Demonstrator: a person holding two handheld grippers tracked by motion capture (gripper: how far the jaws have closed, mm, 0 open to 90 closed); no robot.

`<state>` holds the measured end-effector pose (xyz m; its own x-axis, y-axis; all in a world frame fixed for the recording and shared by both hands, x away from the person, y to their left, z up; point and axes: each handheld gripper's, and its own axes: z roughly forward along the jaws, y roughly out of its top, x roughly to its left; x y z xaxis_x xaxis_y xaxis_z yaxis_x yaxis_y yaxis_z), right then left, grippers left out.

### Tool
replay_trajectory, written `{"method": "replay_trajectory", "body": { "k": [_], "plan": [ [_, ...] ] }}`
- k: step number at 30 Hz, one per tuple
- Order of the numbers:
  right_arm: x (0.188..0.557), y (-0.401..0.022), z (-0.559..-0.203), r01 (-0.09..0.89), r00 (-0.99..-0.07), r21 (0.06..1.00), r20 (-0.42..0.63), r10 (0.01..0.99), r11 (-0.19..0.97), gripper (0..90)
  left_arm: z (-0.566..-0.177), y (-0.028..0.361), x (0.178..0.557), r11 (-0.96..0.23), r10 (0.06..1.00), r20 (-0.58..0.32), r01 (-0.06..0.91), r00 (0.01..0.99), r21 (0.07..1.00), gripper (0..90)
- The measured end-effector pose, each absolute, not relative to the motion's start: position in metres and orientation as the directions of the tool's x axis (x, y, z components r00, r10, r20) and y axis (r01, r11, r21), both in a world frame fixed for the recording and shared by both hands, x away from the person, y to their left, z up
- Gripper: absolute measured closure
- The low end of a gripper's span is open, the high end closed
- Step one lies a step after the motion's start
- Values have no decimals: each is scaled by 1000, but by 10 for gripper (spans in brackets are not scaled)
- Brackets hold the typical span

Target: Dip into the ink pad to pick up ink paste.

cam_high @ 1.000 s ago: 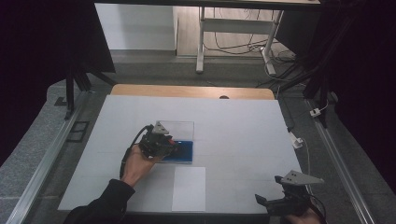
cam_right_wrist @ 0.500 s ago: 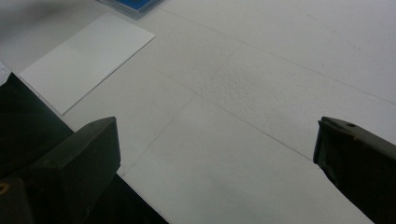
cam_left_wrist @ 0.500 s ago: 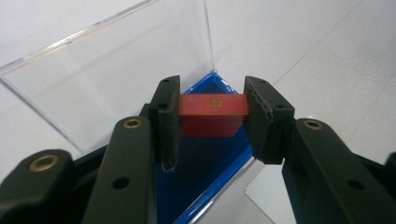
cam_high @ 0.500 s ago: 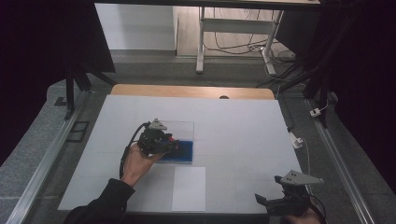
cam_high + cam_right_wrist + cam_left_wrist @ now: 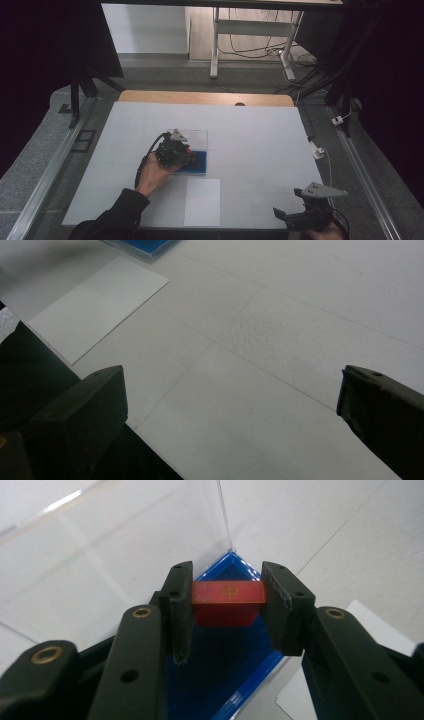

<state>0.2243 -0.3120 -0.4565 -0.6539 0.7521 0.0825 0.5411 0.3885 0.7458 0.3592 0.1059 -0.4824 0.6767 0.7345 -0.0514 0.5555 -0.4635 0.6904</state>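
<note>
At the table's near edge the right gripper [image 5: 300, 216] waits, jaws spread wide over bare white surface, apparently kept clear of the work. Farther in, past the white sheet [image 5: 202, 201], the left gripper [image 5: 227, 607] pinches a red block [image 5: 227, 601] above the blue tray [image 5: 227, 667], which has clear walls [image 5: 150, 545], likely to set it inside.

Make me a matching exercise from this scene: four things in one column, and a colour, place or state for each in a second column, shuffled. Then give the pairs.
Column 1
1. left hand-held gripper
2. right hand-held gripper
3. red block
4. white sheet

Column 2
A. lies flat near the table's front edge
B. jaws wide apart over bare table
C. clamped between two black jaws, above the blue tray
D. shut on a small block

Pairs: 1-D, 2-B, 3-C, 4-A
</note>
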Motion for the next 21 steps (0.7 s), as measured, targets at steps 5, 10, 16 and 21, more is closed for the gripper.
{"method": "replay_trajectory", "body": {
  "k": [5,10,16,21],
  "plan": [
    [224,-312,-457,540,-657,745,82,750,391,0,-488,102,360,-480,735,-35,556,678,679,586],
    [224,-310,-457,536,-664,739,69,745,409,0,-491,102,361,-484,742,-28,564,670,669,586],
    [223,-310,-457,534,-667,736,64,743,416,0,-495,101,361,-491,752,-15,574,659,655,587],
    [223,-309,-457,534,-668,733,60,742,421,0,-496,102,361,-488,749,-18,570,662,660,590]
  ]
}}
